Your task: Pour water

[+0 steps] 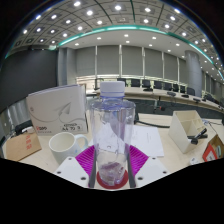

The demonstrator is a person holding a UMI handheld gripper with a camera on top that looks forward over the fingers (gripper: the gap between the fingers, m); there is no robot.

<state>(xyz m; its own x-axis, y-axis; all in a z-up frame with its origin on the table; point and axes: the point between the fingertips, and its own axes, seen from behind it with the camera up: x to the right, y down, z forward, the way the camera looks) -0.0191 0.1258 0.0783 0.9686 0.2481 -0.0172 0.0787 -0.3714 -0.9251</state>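
A clear plastic water bottle (112, 125) with a white cap stands upright between my fingers, very close to the camera. My gripper (111, 168) is shut on its lower body, with the pink pads (86, 158) pressing on both sides. Some water shows low in the bottle, and a red ring (111, 184) shows at its base. I cannot tell whether the base rests on the table. A white cup (64, 146) stands on the table just left of the fingers.
Behind the cup stands a white folded card or carton (57, 110). An open white box (186, 125) with dark items beside it sits to the right. Papers lie on the pale table (155, 140). Chairs and desks fill the room beyond.
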